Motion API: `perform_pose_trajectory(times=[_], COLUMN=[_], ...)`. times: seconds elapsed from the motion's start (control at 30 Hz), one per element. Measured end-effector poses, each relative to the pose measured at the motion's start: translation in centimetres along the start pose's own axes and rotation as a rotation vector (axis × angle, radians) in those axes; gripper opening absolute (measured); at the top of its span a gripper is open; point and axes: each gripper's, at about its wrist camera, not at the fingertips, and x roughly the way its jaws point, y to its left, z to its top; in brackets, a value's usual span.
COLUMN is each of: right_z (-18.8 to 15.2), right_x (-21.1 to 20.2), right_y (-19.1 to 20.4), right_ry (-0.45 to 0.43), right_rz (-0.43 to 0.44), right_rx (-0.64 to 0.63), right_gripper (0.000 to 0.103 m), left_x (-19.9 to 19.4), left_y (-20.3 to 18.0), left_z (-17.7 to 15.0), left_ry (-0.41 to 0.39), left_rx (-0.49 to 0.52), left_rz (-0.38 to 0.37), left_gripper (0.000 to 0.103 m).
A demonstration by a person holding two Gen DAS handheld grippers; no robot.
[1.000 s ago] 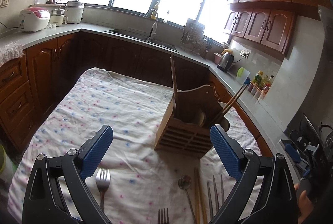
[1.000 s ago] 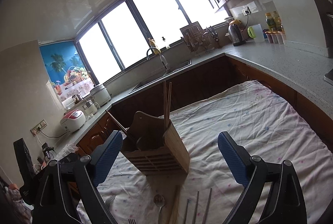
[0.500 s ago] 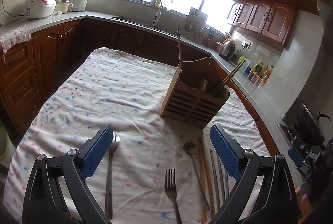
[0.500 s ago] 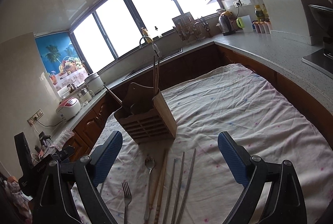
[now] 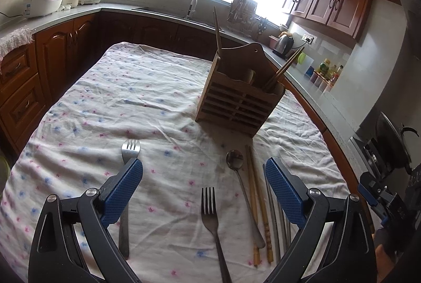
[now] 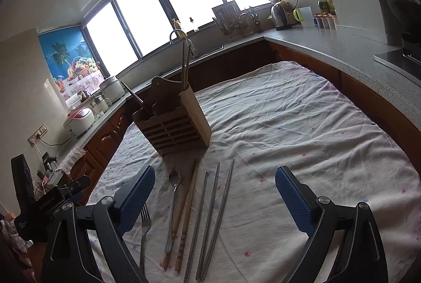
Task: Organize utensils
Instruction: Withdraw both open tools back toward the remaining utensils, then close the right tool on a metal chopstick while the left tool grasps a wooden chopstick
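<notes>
A wooden utensil holder [image 5: 236, 101] [image 6: 175, 125] stands on the cloth-covered table, with chopsticks sticking up from it. In front of it lie a spoon [image 5: 243, 191] [image 6: 174, 201], wooden chopsticks [image 5: 256, 201] [image 6: 186, 214], metal chopsticks [image 5: 276, 217] [image 6: 213, 214] and two forks [image 5: 211, 217] [image 5: 126, 193]; one fork shows in the right wrist view [image 6: 144, 227]. My left gripper [image 5: 204, 189] is open and empty above the middle fork. My right gripper [image 6: 214, 200] is open and empty above the chopsticks.
The table wears a wrinkled flowered cloth [image 5: 126, 99] [image 6: 302, 130]. Kitchen counters with wooden cabinets [image 5: 55, 51] run around it, bearing rice cookers [image 5: 42, 3], a sink [image 5: 184, 17] and a kettle [image 6: 280, 13]. A stove with a pan [image 5: 389, 146] is at right.
Both grippers have tilted down and drawn back, so the utensils laid on the cloth now show in full. Both stay open and empty. Nothing on the table has moved.
</notes>
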Motion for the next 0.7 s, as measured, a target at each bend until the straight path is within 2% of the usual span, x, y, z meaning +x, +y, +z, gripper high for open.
perform_pose_trajectory(times=[0.3,0.47,0.53,0.7], right_z=[-0.1,0.3,0.4,0.7], right_x=[1.1,2.0,2.4,3.9], right_y=[-0.6,-1.2,-1.5,-2.0], right_ry=[0.028,0.045,0.054,0.085], right_rz=[-0.013,-0.016,-0.017,-0.016], right_rx=[-0.002,0.009,0.016,0.026], right_gripper=[0.094,0.093,0.093,0.08], left_x=[1.8,3.7,4.5,6.7], left_y=[-1.6,-2.9,-3.6,-5.0], left_z=[0.1,0.1,0.0,-0.2], left_ry=[0.054,0.117,0.139,0.193], left_rx=[0.061,0.106,0.125,0.163], left_rz=[-0.041,-0.093,-0.108,-0.139], left_gripper=[0.094,0.074,0.069,0.051])
